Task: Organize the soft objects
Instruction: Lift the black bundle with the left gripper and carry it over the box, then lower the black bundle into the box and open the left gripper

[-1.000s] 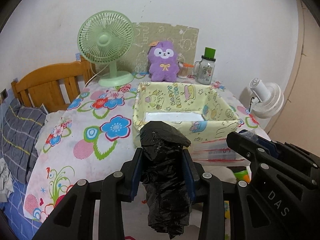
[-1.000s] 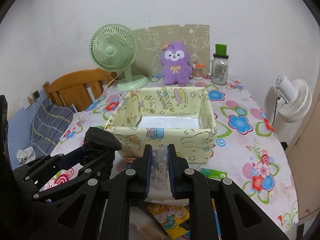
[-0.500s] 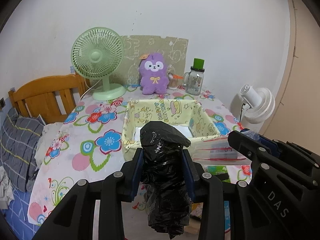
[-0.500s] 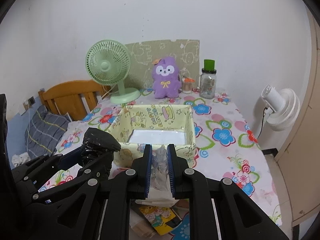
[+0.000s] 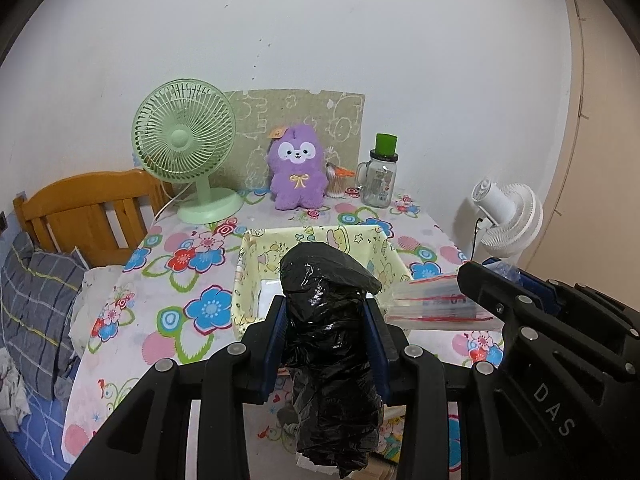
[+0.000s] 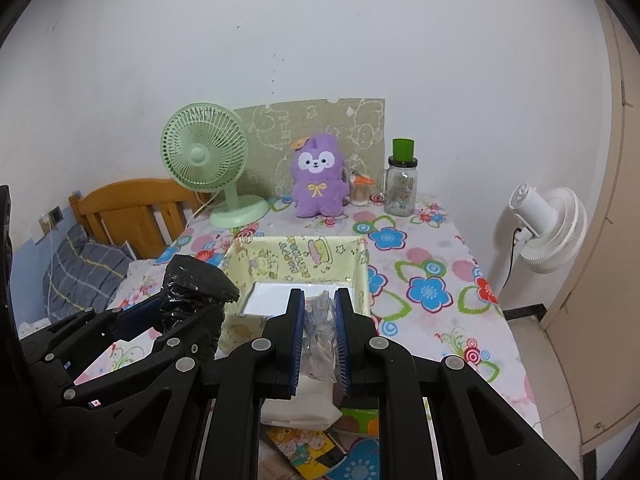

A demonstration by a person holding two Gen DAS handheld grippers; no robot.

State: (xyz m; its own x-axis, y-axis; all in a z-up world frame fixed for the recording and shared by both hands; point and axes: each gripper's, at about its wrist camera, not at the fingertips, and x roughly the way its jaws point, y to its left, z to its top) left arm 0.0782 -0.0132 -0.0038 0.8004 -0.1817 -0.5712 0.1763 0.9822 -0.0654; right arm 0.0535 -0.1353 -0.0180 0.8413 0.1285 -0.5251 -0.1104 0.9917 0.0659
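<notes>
My left gripper (image 5: 324, 320) is shut on a crumpled black plastic bag bundle (image 5: 332, 360), which sticks up above the blue pads and hangs down below them. My right gripper (image 6: 320, 316) is shut on a bunch of clear plastic bags (image 6: 320, 344). In the left wrist view these clear bags (image 5: 432, 300), with red stripes, stick out from the right gripper (image 5: 480, 280) at the right. Ahead of both grippers a yellow cartoon-print fabric box (image 6: 304, 256) stands open on the floral tablecloth (image 6: 428, 292), with a white bottom and nothing seen inside. Both grippers hover near the table's front edge.
Along the back wall stand a green desk fan (image 6: 204, 156), a purple plush toy (image 6: 318, 180) and a glass jar with a green lid (image 6: 402, 184). A white fan (image 6: 548, 232) is off the table's right side. A wooden headboard (image 5: 92, 208) and pillow are left. Books lie below the grippers.
Both grippers have risen and drawn back from the table together, so the box looks smaller and farther off. Each still grips its plastic.
</notes>
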